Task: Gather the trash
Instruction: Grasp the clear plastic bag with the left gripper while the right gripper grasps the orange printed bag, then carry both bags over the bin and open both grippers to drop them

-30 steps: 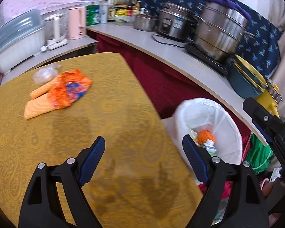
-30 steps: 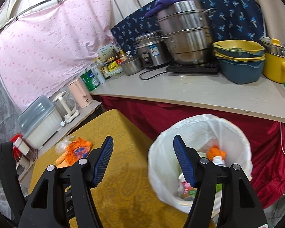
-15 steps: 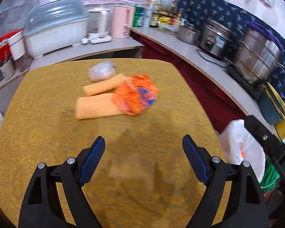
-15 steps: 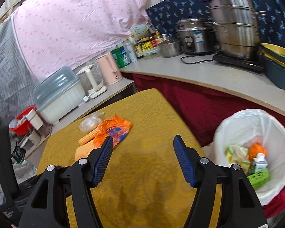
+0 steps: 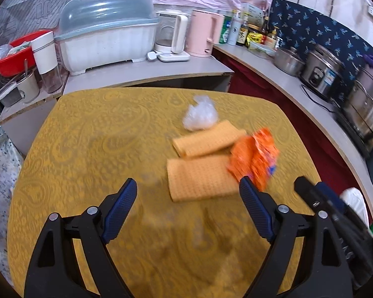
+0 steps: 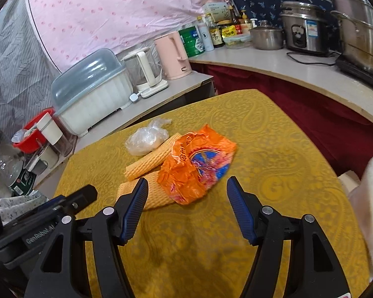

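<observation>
While a second ago both cameras were looking down at the white-lined trash bin, I am now swinging both grippers away from it and over the yellow tablecloth [image 6: 273, 149], so the remaining litter is filling the middle of each view. That is telling me one drop-off is behind me and the next pickup is starting. The left gripper [image 5: 187, 198] is riding with its fingers spread wide and nothing between them; the right gripper [image 6: 187, 193] is spread somewhat less, also empty. The trash is sitting in a cluster toward the far side of the table: a crumpled orange wrapper [image 6: 196, 166] nearest the right gripper, lying partly over two folded orange cloths [image 5: 201, 178], and a clear plastic bag [image 6: 146, 140] just beyond them, touching the farther cloth. In the right view the wrapper is lining up just ahead of the gap between the fingers, so I am judging it to be the next target for that hand. The bin liner [image 6: 371, 198] is showing only as a white edge at the right of the frame, near the table's right edge, so the carry back should be short. I am unsure whether the cloths count as trash; the wrapper and bag plainly do.
</observation>
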Tool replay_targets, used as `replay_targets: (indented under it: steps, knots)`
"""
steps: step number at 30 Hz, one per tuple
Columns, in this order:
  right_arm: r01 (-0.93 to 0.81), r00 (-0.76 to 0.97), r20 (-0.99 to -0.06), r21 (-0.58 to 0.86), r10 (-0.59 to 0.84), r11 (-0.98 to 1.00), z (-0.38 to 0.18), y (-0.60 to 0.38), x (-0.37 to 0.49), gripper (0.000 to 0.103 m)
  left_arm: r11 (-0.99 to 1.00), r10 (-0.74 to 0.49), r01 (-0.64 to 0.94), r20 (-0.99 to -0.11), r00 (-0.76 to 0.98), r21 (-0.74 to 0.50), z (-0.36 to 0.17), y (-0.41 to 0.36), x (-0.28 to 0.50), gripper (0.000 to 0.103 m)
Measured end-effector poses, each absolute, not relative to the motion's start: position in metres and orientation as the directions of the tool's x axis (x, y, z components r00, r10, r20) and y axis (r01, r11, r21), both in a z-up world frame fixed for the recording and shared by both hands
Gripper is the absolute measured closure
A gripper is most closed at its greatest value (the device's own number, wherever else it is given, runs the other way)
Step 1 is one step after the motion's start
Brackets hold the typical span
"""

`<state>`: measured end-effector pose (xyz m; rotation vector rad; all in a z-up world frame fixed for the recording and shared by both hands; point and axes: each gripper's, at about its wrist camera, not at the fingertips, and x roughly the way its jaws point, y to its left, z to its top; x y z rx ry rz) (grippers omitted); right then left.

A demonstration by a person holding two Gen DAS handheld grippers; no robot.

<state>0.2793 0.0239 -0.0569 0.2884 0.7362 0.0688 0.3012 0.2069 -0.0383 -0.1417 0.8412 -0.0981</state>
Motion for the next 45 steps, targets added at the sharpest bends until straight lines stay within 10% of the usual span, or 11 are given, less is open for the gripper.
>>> replay_targets:
  steps: [14,18,27,45]
  knots:
    - [0.065,0.695,-0.705,0.261,0.145,0.963,-0.108,0.038,0.356,0.039,0.985,-0.159,0.051,-0.752,0.640,-0.165,-0.070,0.195,0.422,0.018]
    - [0.067,0.681,-0.716,0.269,0.153,0.961,-0.121,0.033,0.362,0.054,0.983,-0.174,0.065,-0.760,0.626,-0.172,-0.085,0.184,0.441,0.019]
    - [0.042,0.692,-0.701,0.277,0.172,0.960,-0.124,0.023,0.351,0.074,0.975,-0.222,0.114,-0.787,0.576,-0.192,-0.106,0.164,0.446,0.084]
    - [0.114,0.767,-0.628,0.338,0.134,0.934,-0.062,-0.045,0.265,0.079,0.961,-0.273,0.208,-0.742,0.612,-0.182,-0.048,0.104,0.332,0.093]
